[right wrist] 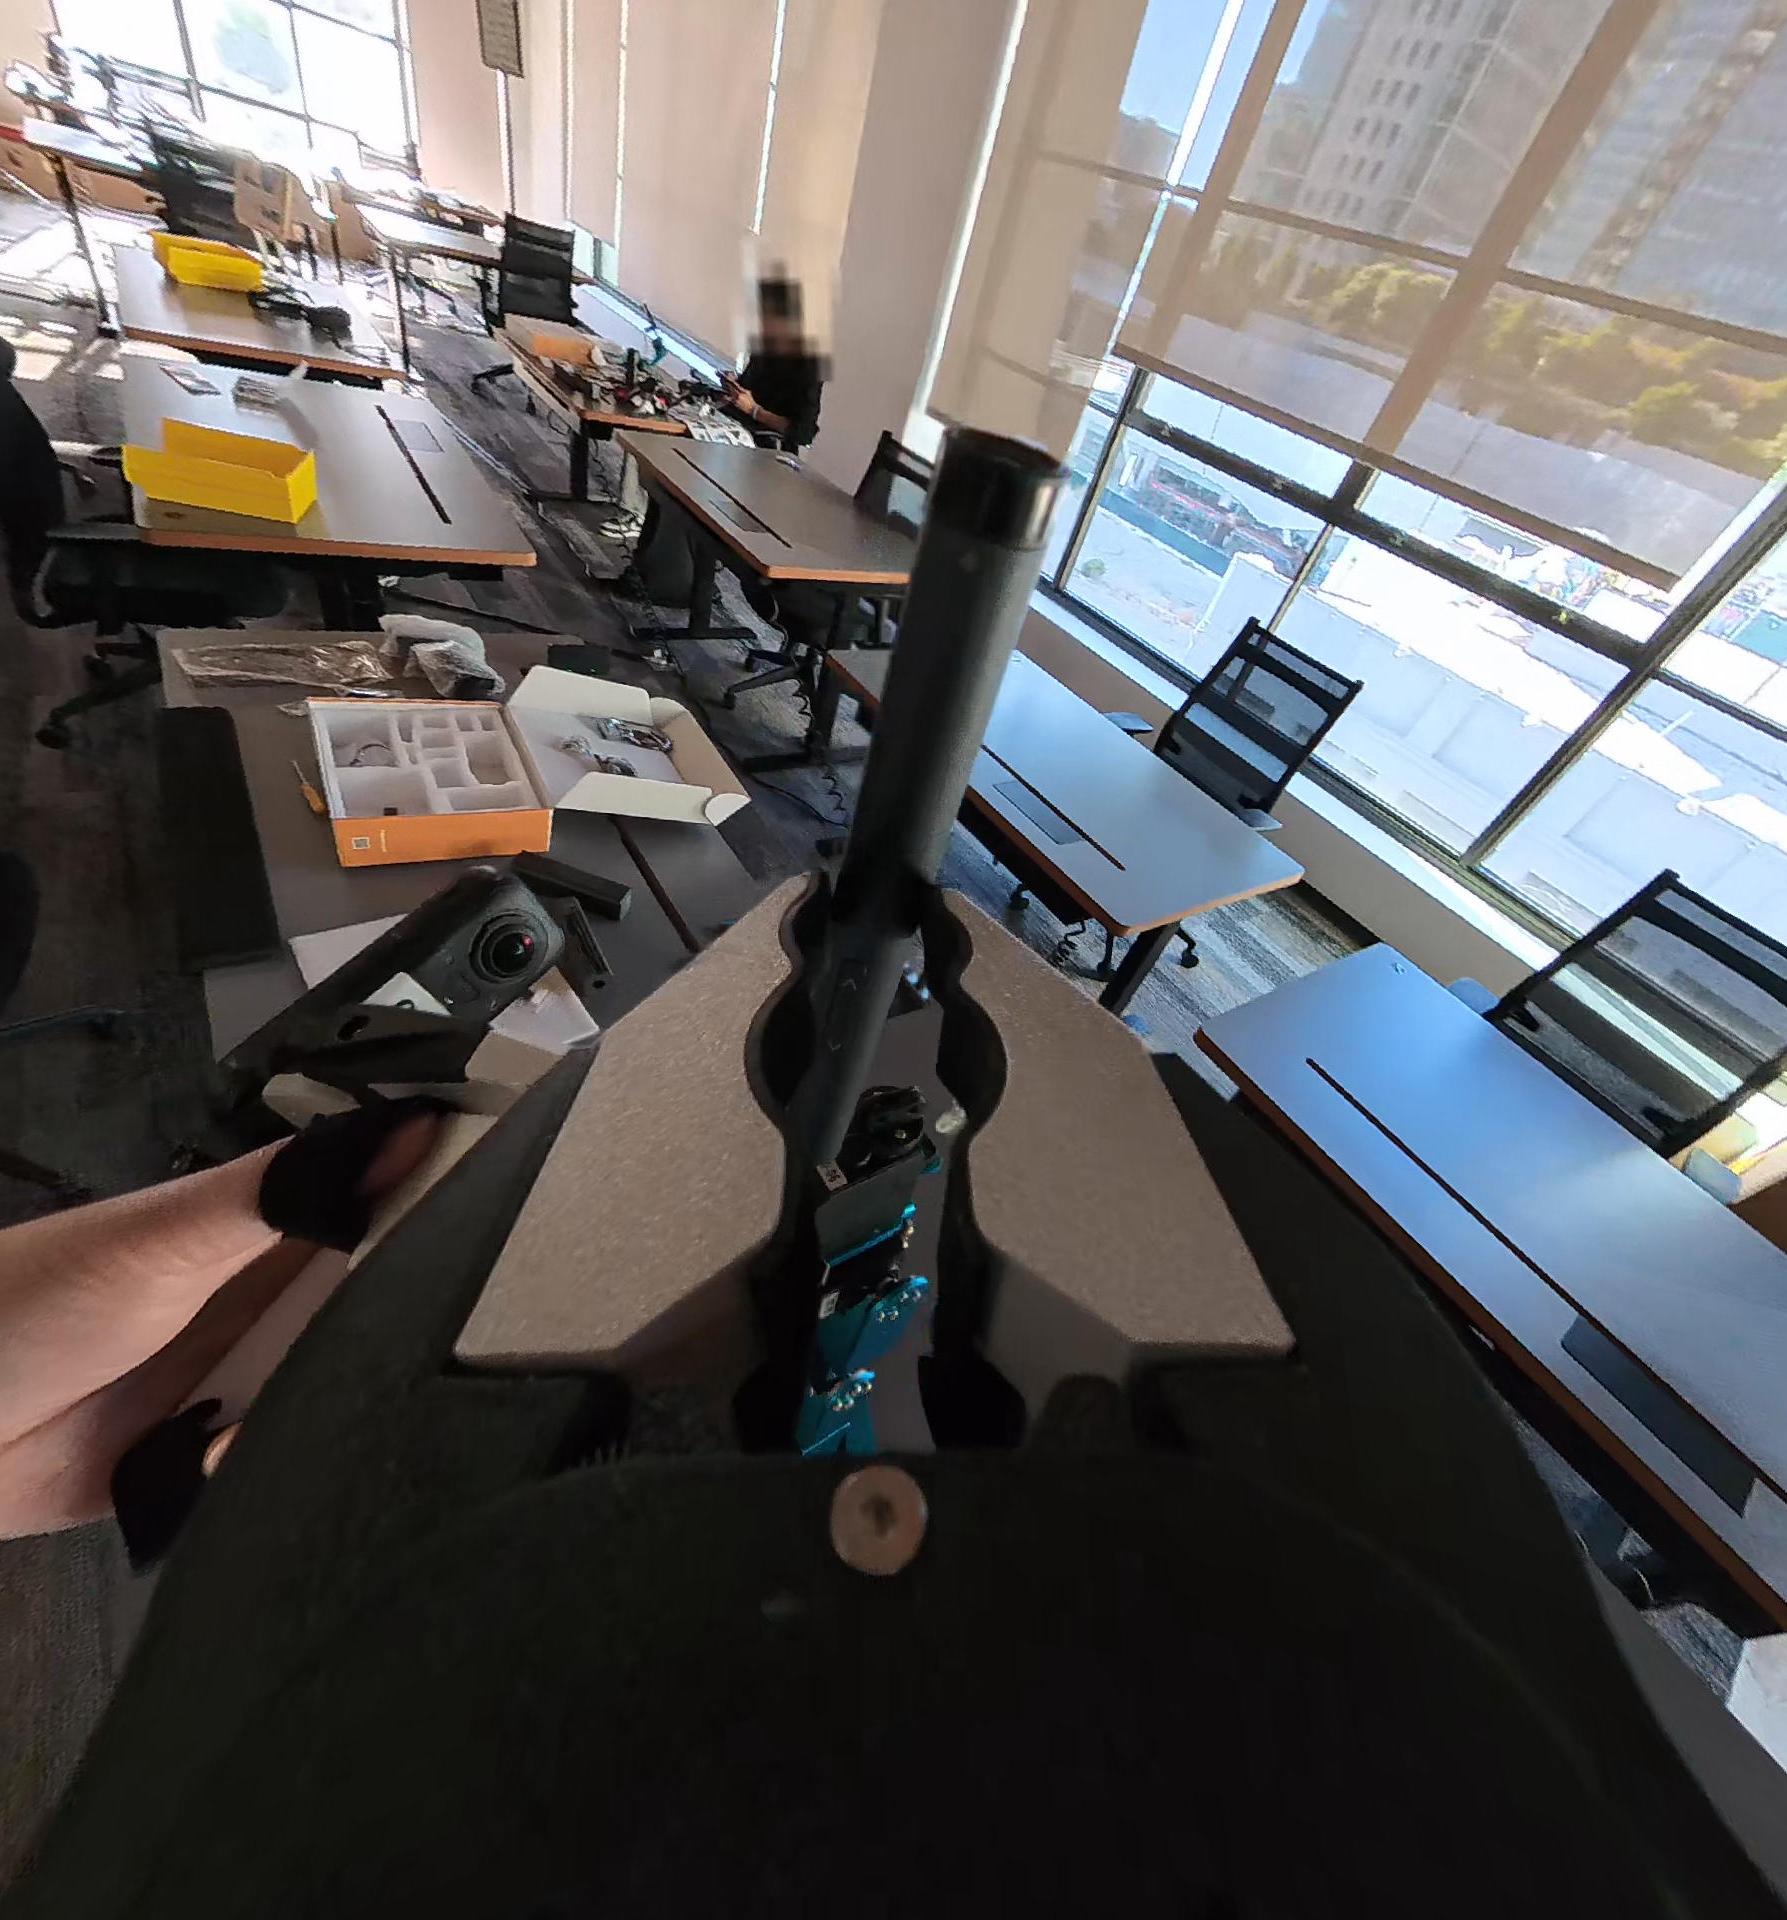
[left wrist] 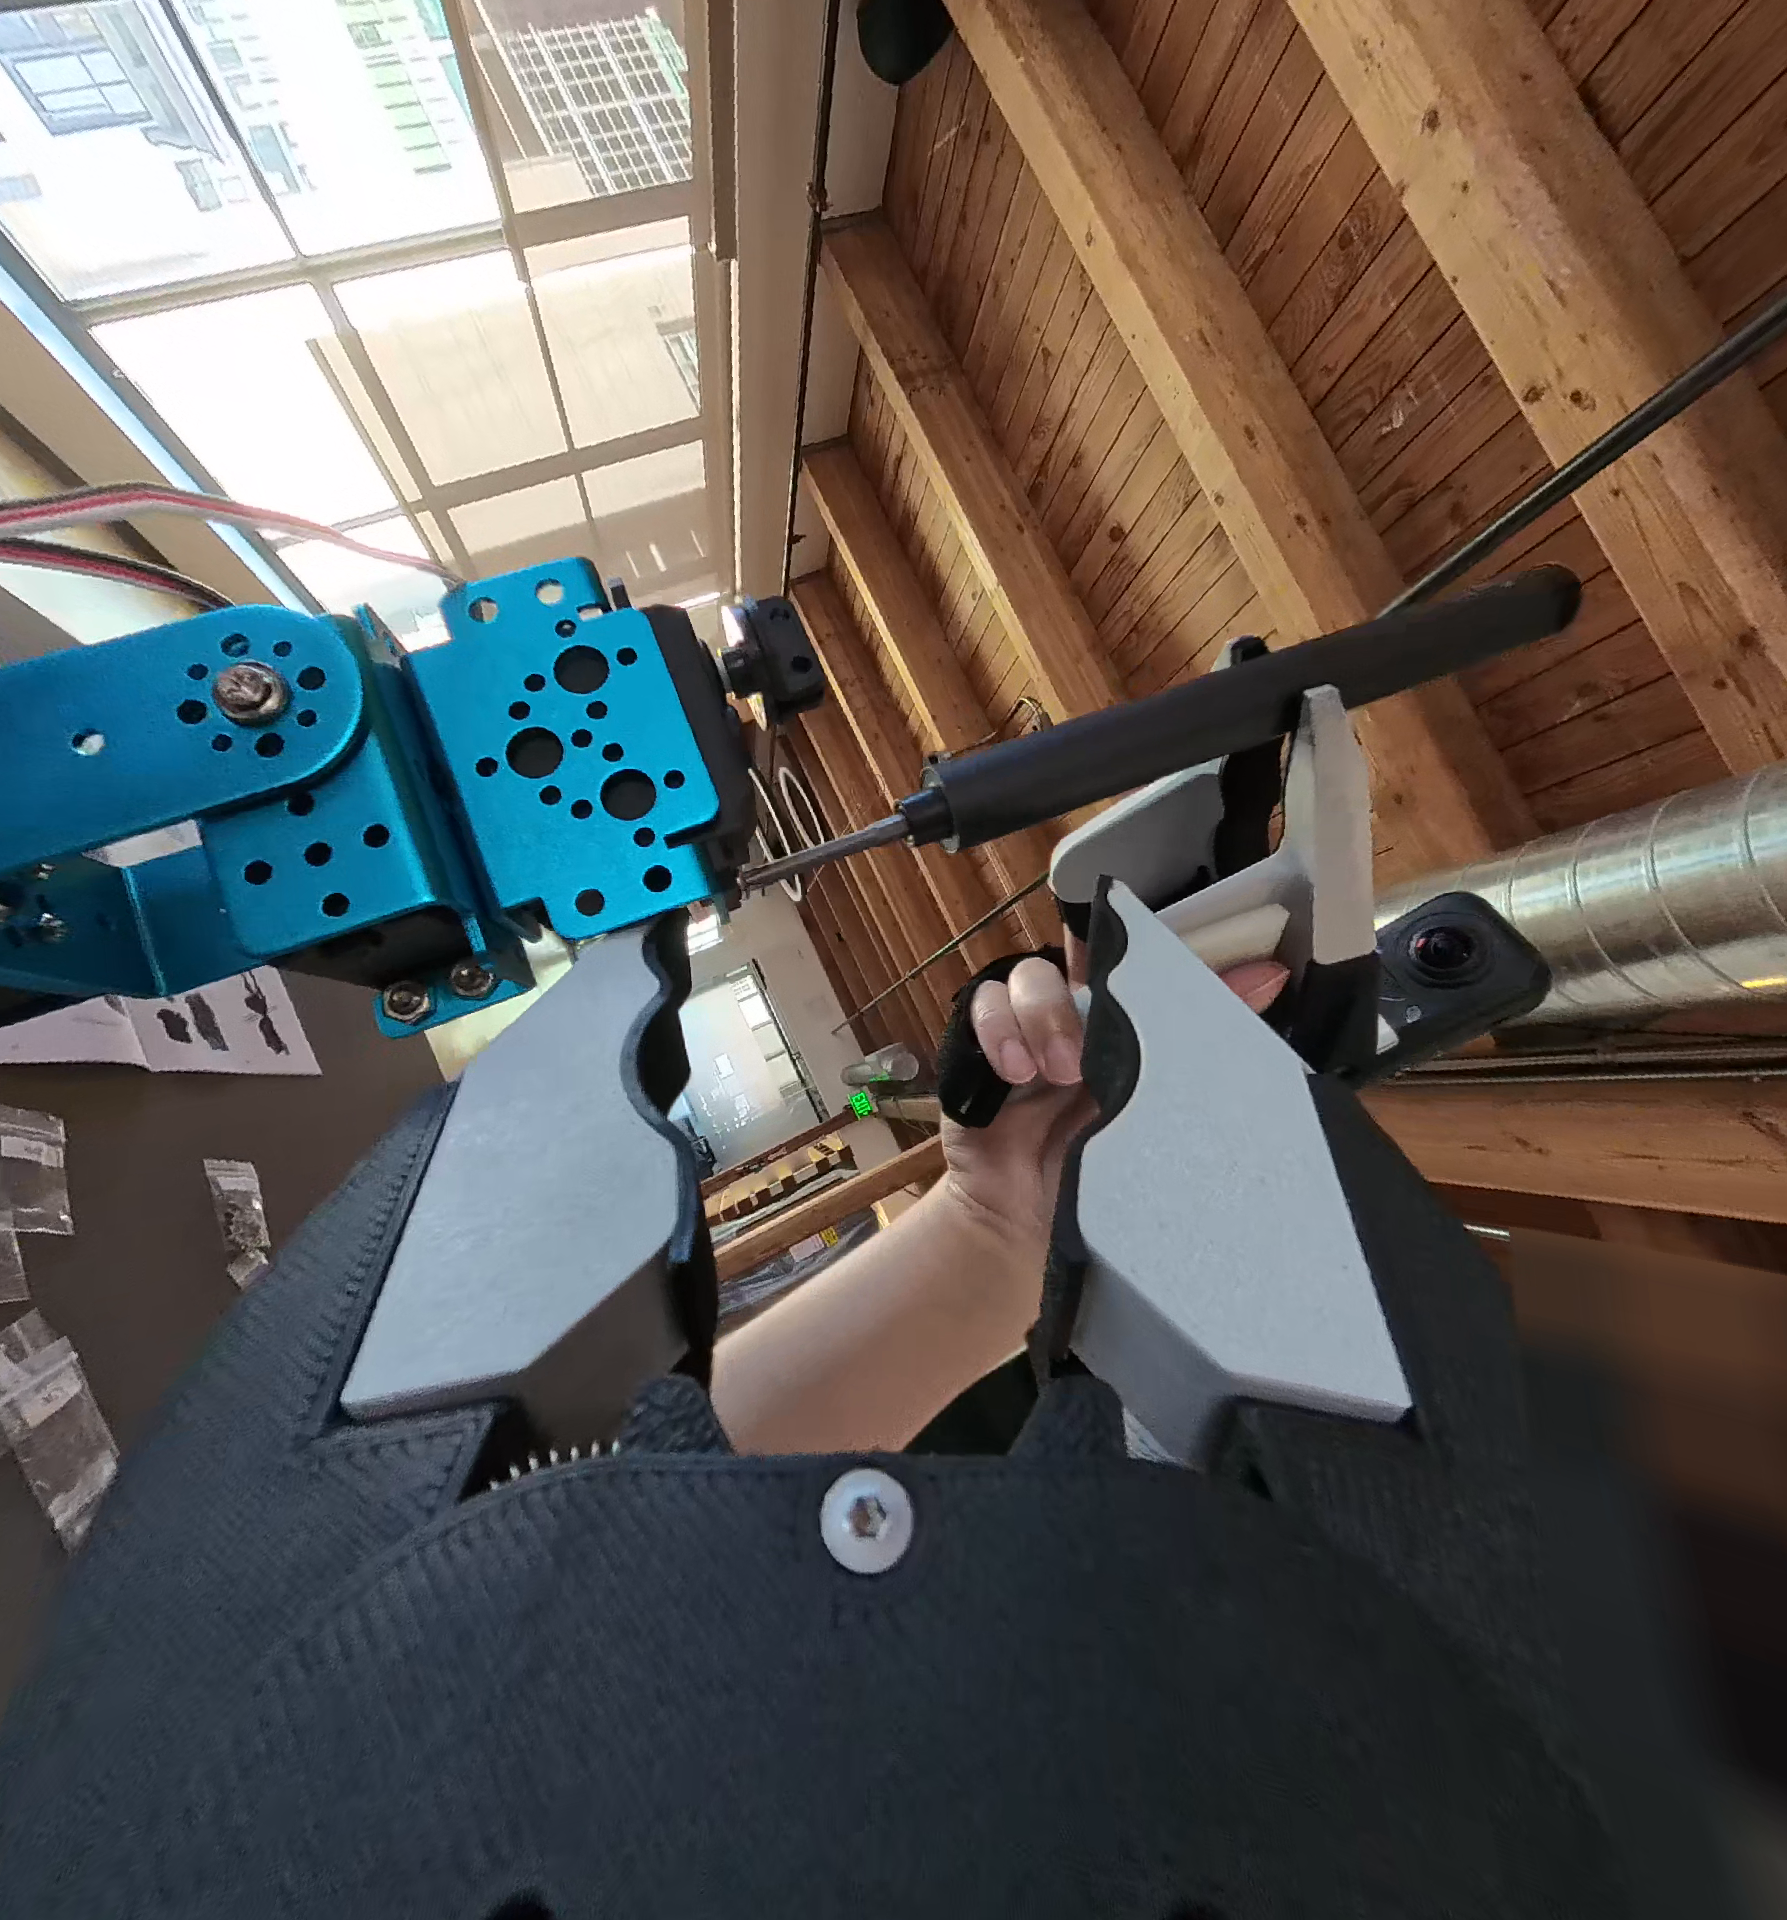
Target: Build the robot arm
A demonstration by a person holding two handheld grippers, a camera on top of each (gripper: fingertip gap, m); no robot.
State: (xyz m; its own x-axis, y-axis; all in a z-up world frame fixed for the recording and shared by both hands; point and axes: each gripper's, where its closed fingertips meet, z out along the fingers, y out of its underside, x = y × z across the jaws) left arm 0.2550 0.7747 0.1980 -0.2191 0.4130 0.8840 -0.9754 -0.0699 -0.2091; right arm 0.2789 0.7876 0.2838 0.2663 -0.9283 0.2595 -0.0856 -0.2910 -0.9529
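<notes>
Gripping screwdriver (right wrist: 930, 727), right claw (right wrist: 873, 914) shut

Blue perforated bracket (left wrist: 515, 769), black screwdriver (left wrist: 1232, 707), grey tongs (left wrist: 889, 997)

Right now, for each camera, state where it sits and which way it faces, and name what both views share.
Left wrist view: on the left gripper, tilted up toward the wooden ceiling and windows; its open fingers reach beside the blue metal bracket assembly; the person's hand shows beyond.
Right wrist view: on the right gripper, facing down the office toward desks and windows; its fingers clamp the black screwdriver; a forearm shows at left.
Shared: the screwdriver, the bracket assembly, and each other's gripper.
</notes>
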